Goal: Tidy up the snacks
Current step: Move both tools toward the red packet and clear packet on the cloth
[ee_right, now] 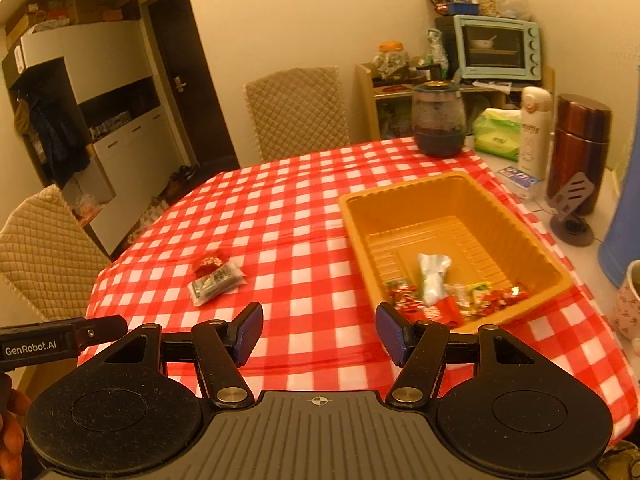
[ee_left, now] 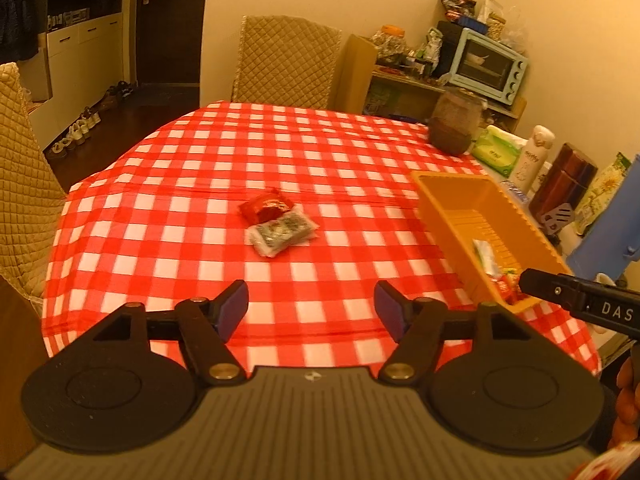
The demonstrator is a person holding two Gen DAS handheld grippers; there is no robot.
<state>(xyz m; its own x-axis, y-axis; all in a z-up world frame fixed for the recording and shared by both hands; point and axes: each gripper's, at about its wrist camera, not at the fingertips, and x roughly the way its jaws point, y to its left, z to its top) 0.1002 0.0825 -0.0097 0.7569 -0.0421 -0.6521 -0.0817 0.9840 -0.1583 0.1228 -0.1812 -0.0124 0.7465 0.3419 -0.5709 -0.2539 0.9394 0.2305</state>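
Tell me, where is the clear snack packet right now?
The clear snack packet lies mid-tablecloth, touching the red snack packet, left of the orange tray.

Room under warm yellow light, plain cream walls (ee_right: 304, 12), dark floor (ee_left: 132, 120); dining table under a red-and-white checked tablecloth (ee_right: 288, 216), with two chairs in beige quilted covers, one at the far side (ee_right: 298, 112), one at the left (ee_right: 36, 248). Dark door with metal handle (ee_right: 188, 84) beside white cabinets with drawers (ee_right: 132, 136), shoes lined along the base (ee_left: 84, 126). Low wooden shelf unit (ee_right: 384, 96) bearing a pale blue toaster oven (ee_right: 498, 48).
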